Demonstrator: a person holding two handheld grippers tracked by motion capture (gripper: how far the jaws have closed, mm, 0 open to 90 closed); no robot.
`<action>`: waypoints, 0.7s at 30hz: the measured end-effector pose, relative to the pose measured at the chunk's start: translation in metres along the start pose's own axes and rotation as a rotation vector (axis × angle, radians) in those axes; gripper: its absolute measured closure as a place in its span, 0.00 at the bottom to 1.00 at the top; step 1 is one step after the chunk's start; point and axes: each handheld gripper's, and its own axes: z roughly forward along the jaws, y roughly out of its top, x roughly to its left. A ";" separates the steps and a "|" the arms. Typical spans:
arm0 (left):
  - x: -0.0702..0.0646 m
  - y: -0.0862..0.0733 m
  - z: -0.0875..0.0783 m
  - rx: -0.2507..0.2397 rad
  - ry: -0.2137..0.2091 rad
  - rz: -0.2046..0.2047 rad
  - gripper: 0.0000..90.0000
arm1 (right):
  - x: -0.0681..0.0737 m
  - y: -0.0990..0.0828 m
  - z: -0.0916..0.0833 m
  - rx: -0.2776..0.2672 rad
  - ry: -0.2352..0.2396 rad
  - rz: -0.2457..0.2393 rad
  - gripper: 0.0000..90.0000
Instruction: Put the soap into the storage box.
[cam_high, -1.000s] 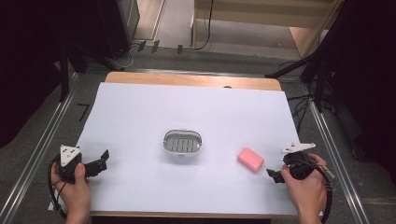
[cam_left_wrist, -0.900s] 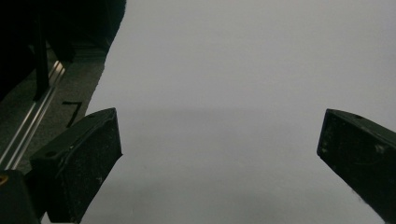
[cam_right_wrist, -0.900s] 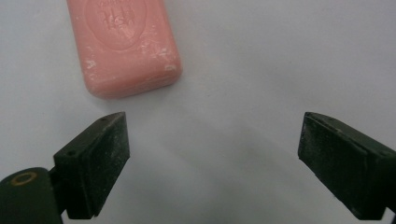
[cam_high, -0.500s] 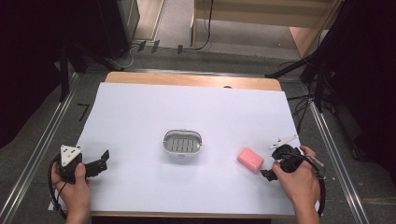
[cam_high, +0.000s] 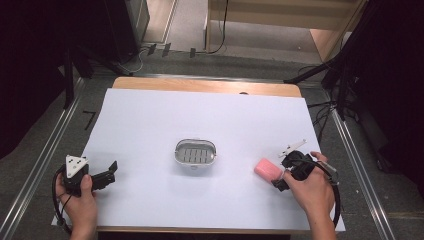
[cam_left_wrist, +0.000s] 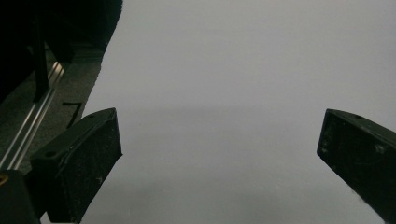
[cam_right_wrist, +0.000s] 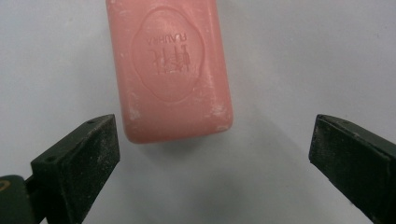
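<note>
my right gripper (cam_right_wrist: 212, 154) had just spread wide, nothing in it, and closing off-centre could have skidded the soap (cam_right_wrist: 173, 70) away.

One fixed camera looks down from above on the table (cam_high: 150, 120) while two gripper-mounted cameras view its white sheet closely.

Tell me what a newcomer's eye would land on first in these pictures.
The pink rectangular soap bar stands out first, lying on the white table sheet right of centre, just ahead of the right gripper, whose jaws stand wide open short of it. Next comes the oval metal soap dish at the middle, and the left gripper, open at the near left corner.
</note>
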 end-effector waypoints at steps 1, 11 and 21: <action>0.000 0.000 0.000 0.001 -0.001 0.001 0.00 | 0.000 0.001 0.000 -0.003 0.002 0.003 0.03; 0.000 0.000 0.000 -0.002 -0.010 0.001 0.00 | 0.006 0.016 0.005 0.006 0.032 -0.017 0.08; 0.001 0.000 0.000 0.000 -0.014 -0.002 0.00 | 0.011 0.030 0.013 0.032 0.057 -0.020 0.15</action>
